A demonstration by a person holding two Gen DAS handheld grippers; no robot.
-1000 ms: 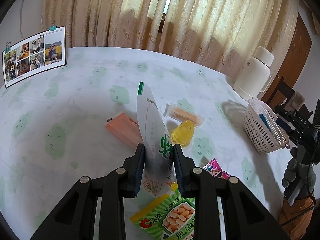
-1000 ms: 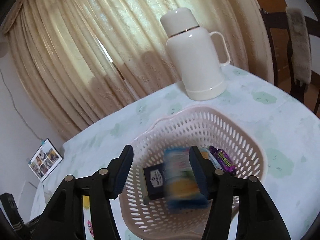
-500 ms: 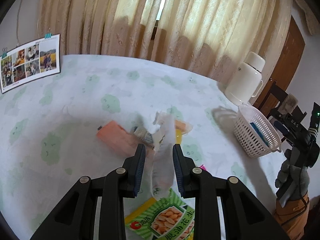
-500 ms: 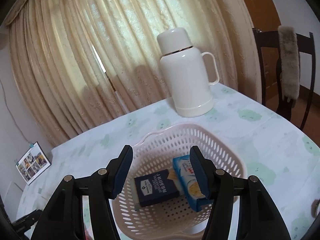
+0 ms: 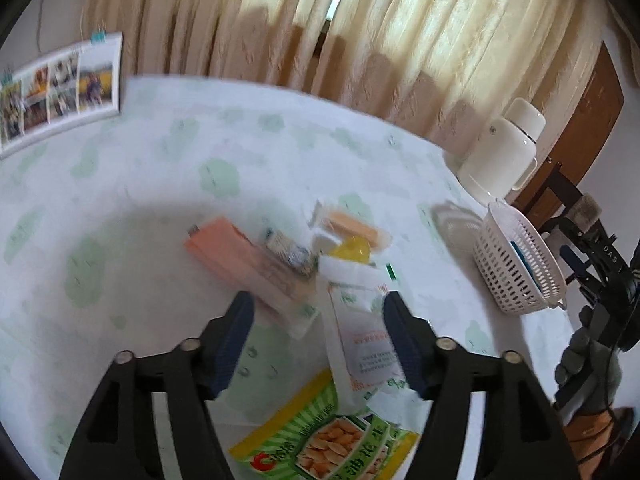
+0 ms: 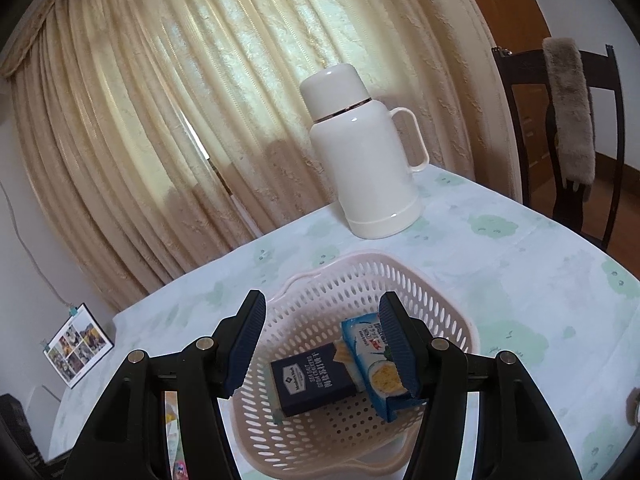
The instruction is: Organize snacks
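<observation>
The left hand-held gripper (image 5: pixel 316 332) had just been opening, and its jaws stood apart over the counter (image 5: pixel 160 184). A white snack packet (image 5: pixel 362 332) with green and orange print lay between them, close against the right-side finger (image 5: pixel 400 340) — whether it touched the pad could not be told through the blur. It rested partly on a green peanut bag (image 5: pixel 332 440) at the near edge. Just beyond the fingers lay a long orange packet (image 5: pixel 232 256), a small silvery wrapper (image 5: pixel 288 250) at its far side, a yellow jelly cup (image 5: pixel 354 248) and a clear-wrapped orange bar (image 5: pixel 352 224), all close together.

Well apart from that cluster, toward the right, stood the white basket (image 5: pixel 520 272), with a cream thermos (image 5: pixel 500 152) behind it near the curtain (image 5: pixel 360 40). A photo sheet (image 5: pixel 60 92) hung at the far left.

The right hand-held gripper (image 6: pixel 320 344) hovered over the basket (image 6: pixel 440 300) with its jaws apart and nothing clamped between them. Inside the basket lay a dark blue cracker box (image 6: pixel 312 380) and, just beside it on the right, a light blue packet (image 6: pixel 368 356) — its far side hidden behind one finger. The thermos (image 6: pixel 360 152) stood beyond the basket, and a dark chair (image 6: pixel 568 128) waited at the counter's far right.
</observation>
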